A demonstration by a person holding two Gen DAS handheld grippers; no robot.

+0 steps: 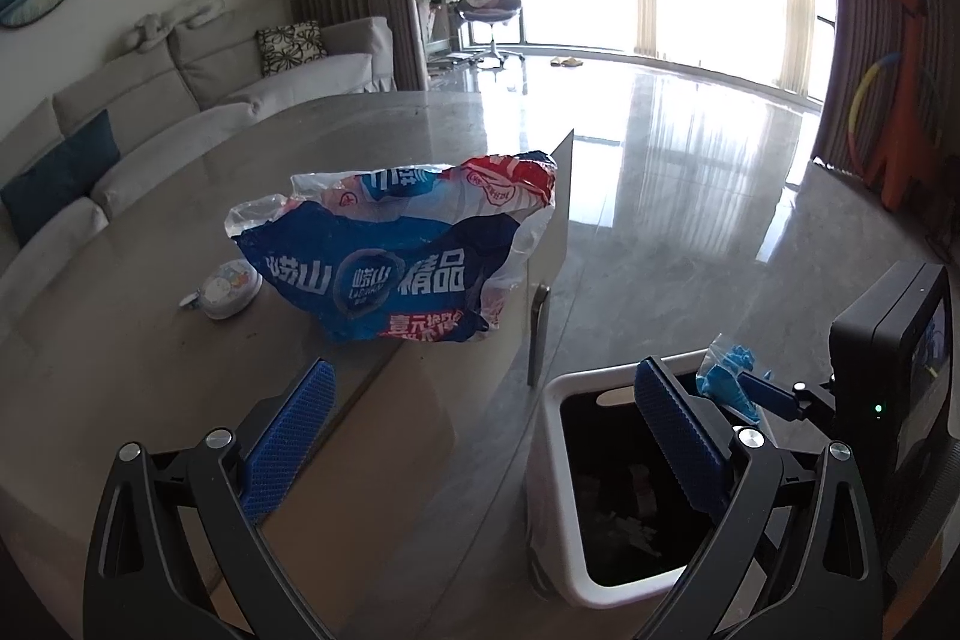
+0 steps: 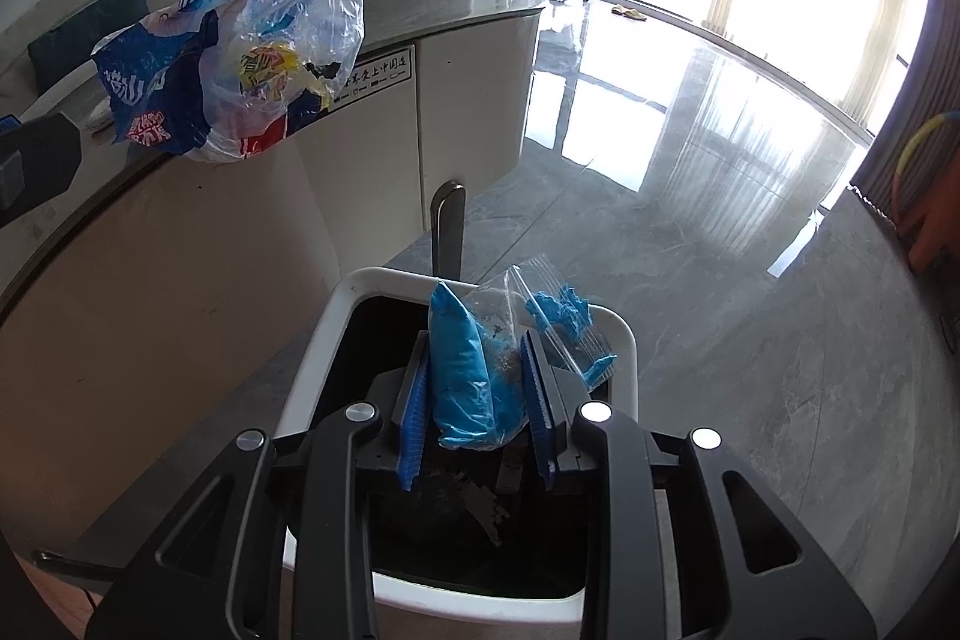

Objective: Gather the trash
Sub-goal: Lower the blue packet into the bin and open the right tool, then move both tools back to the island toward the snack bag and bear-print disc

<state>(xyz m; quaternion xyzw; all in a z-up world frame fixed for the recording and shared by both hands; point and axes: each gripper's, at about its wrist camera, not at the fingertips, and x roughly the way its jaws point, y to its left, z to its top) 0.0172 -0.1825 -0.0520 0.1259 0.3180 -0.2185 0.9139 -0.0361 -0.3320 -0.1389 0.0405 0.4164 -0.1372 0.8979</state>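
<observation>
**Blue packet is loosening over the bin, big bag is waiting at the table edge**

The right gripper [image 2: 480,424] is hanging directly above the open white trash bin [image 2: 318,340], and a small clear zip bag with blue content [image 2: 465,376] is standing between its blue pads [image 2: 414,430]. The jaws are standing a little apart; the packet is touching the left pad, but a firm squeeze is not visible — I am judging that it is being released into the bin. This packet is looking soft, light and slippery, so it is best taken across its full blue middle, not at the thin clear flap.

The left gripper [image 1: 480,436] is standing wide open and empty, pointing toward the table [image 1: 150,340]. The crumpled blue-red-white plastic bag [image 1: 396,250] is sitting at the table's near edge, partly overhanging toward the bin. It is thin, airy film — very light, easy to crush, not fragile. Pinching a gathered fold at its lower near side is probably giving the surest hold, because smooth flat film is slipping easily.

A small round white container [image 1: 228,295] is lying farther in on the table, just beside the bag.
</observation>
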